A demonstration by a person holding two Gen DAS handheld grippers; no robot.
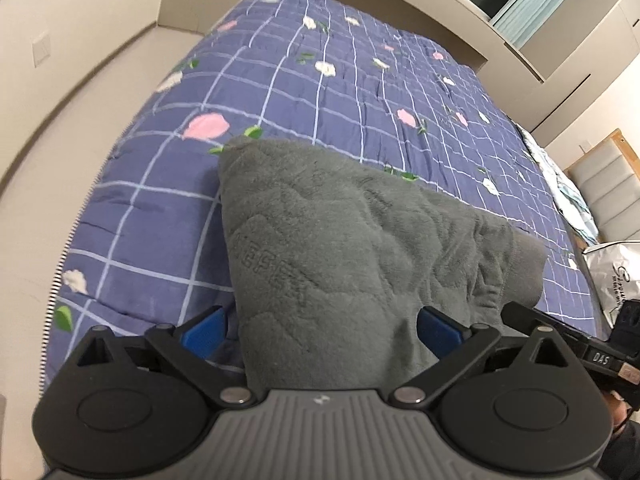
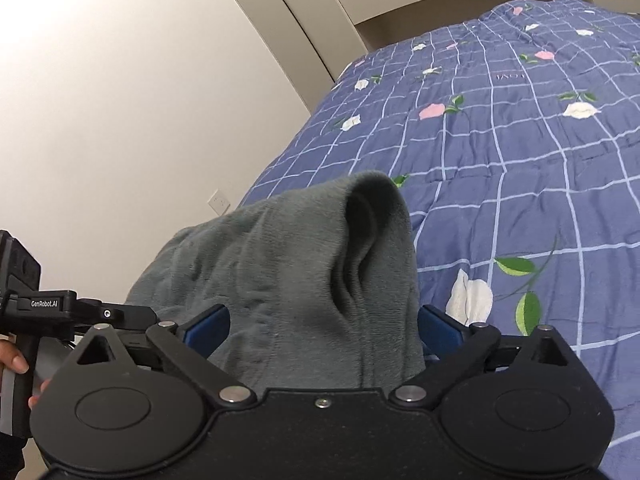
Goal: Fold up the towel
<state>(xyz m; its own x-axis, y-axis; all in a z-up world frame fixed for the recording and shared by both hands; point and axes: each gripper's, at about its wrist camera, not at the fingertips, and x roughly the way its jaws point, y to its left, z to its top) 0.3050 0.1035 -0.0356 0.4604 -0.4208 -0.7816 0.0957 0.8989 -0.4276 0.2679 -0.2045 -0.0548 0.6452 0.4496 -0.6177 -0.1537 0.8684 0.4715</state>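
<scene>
The grey towel [image 1: 360,248] lies folded on the bed [image 1: 168,216]. Both the left claw [image 1: 320,330] and the right claw [image 2: 322,330] stand wide open, holding nothing. Its bulging right end may unfold if a finger snags it.

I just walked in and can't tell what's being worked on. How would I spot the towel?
Find the bed with the blue checked flowered quilt. Near its close edge lies the towel, a folded heap. It is the only plain, fuzzy grey-green cloth there, with no pattern.
</scene>
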